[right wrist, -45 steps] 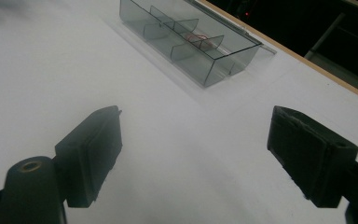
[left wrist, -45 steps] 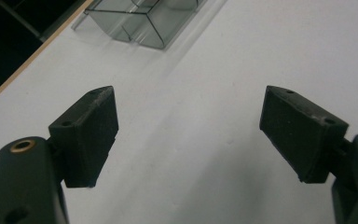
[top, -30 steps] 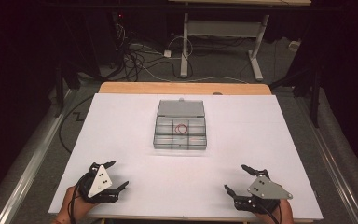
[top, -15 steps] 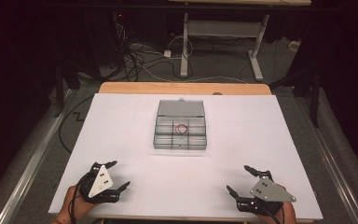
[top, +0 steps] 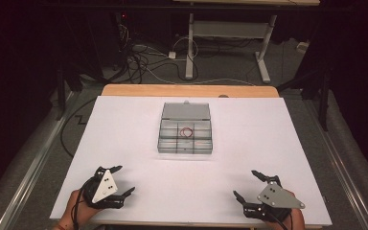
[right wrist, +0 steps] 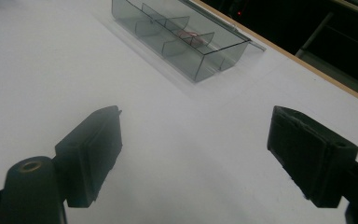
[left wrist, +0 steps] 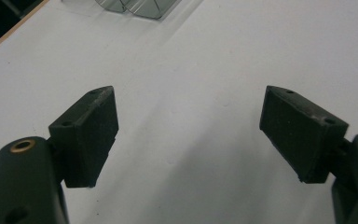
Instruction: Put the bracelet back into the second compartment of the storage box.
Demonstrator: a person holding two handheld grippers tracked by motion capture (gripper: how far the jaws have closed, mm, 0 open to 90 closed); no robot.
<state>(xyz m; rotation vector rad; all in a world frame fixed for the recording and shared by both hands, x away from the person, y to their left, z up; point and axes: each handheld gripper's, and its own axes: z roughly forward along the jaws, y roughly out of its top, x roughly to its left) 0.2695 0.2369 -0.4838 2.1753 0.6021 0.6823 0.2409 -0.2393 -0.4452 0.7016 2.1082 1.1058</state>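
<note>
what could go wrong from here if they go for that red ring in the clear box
1. The red ring is thin and lies flat in a small middle compartment; wide jaws may not fit between the dividers.
2. The clear box looks light and rests loose on the white table, so a push could slide it.
3. Both the left gripper and right gripper are open and far from it.

One clear compartment box (top: 185,134) sits on one white table (top: 124,143), and one red ring (top: 187,131) lies inside the box. The box shows six compartments, in two rows of three, and one lid (top: 186,111) lies open behind them. Two grippers are present, the left gripper (top: 120,181) and the right gripper (top: 247,186), each with two black jaws.
</note>
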